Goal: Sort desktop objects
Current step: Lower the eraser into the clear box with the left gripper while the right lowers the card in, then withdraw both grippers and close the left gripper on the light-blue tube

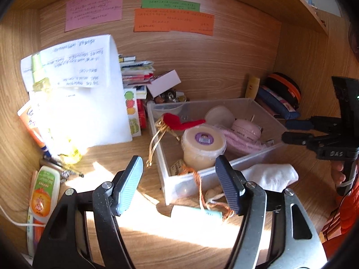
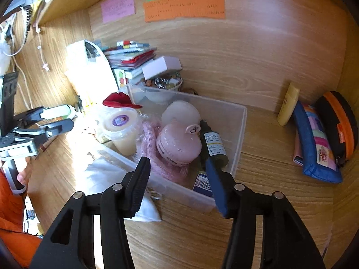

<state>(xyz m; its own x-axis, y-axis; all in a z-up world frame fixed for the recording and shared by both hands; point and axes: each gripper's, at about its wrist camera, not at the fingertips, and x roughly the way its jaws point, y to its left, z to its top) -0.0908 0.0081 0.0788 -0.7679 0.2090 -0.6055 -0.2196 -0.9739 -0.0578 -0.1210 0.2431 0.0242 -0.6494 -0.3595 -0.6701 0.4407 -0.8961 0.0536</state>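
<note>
From the left wrist, the left claw point(image 1: 179, 180) gapes with ribbed pads, holding nothing, above the wood-grain bench point(image 1: 179, 235); a translucent plastic bin point(image 1: 166, 170) holds a round lidded tub point(image 1: 203, 144).

From the right wrist, the right claw point(image 2: 177, 183) stands empty and parted over the bin's near wall, by a dark dropper bottle point(image 2: 213, 143).

Harsh sunlight overexposes the white paper point(image 1: 85, 103); fisheye edges bend darkly

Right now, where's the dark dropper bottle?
In the right wrist view, the dark dropper bottle lies inside the clear bin, by its right wall, beside the pink round case.
</note>
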